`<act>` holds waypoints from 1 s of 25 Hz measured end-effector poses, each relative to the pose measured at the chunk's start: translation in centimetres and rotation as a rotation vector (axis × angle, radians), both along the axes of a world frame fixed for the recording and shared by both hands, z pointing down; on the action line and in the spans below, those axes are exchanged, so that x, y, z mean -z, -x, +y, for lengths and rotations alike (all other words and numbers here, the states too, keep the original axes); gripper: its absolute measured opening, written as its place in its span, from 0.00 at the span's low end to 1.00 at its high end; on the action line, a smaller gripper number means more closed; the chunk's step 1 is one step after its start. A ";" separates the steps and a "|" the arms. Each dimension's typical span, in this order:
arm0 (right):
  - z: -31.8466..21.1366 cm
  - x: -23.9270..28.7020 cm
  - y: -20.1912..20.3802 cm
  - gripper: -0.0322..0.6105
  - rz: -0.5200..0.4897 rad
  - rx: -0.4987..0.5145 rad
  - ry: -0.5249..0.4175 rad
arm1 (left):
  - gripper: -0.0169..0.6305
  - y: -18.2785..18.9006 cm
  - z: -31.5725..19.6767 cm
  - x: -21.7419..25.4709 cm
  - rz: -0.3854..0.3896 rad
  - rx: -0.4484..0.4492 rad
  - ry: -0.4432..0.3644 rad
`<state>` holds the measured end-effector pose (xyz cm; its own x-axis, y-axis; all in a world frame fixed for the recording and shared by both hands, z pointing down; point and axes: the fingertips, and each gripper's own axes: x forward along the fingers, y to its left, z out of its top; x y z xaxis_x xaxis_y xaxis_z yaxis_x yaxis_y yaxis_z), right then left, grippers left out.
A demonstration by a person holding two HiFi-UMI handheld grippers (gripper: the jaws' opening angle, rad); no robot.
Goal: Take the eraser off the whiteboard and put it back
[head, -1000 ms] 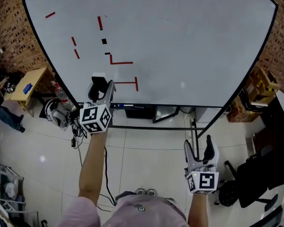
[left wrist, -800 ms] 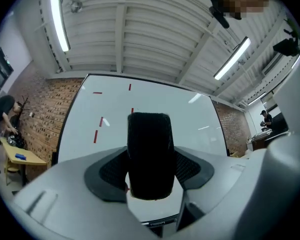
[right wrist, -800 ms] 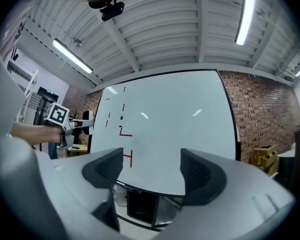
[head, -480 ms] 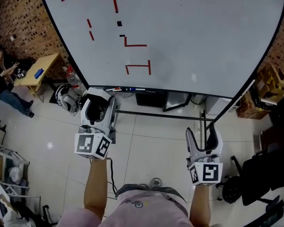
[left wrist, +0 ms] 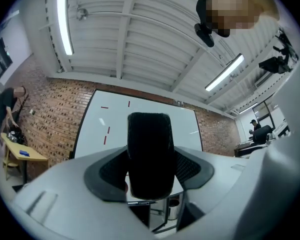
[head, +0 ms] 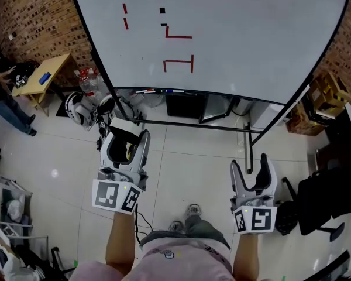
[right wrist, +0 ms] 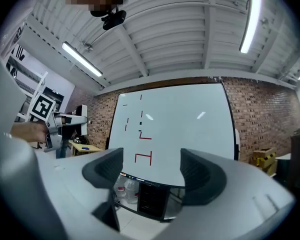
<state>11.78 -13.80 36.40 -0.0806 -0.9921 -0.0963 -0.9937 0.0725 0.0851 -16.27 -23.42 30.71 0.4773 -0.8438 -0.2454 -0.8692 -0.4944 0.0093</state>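
The eraser (head: 123, 144), a black felt block with a white back, sits between the jaws of my left gripper (head: 128, 133), which is shut on it. In the left gripper view the eraser (left wrist: 150, 151) stands upright and fills the gap between the pads. The whiteboard (head: 251, 34) with red marks (head: 178, 63) stands ahead, well apart from both grippers. My right gripper (head: 250, 164) hangs over the floor at the right, open, with nothing between its fingers (right wrist: 106, 170).
A marker tray (head: 158, 91) runs along the board's lower edge above the stand's crossbar (head: 199, 125). Water bottles (head: 88, 82) and a headset (head: 76, 109) lie at the board's left foot. A wooden table (head: 38, 81) and a person (head: 1, 101) are far left; cardboard boxes (head: 324, 101) and a black chair (head: 327, 198) are at the right.
The left gripper has come away from the whiteboard with the eraser in it and now hangs over the floor. The right gripper has also drawn back; the board sits farther off.
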 end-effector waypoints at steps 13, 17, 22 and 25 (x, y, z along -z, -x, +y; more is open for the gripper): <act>11.0 2.6 3.5 0.60 -0.021 0.046 -0.078 | 0.43 3.8 16.7 0.6 0.068 0.022 -0.001; 15.0 2.8 2.9 0.60 -0.035 0.066 -0.088 | 0.43 3.1 21.8 0.9 0.047 0.039 -0.003; 19.9 2.8 1.0 0.60 -0.040 0.049 -0.094 | 0.43 1.1 26.6 0.3 0.037 0.021 0.032; 22.4 3.6 0.5 0.60 -0.032 0.041 -0.106 | 0.43 0.2 28.7 0.5 0.054 -0.007 0.033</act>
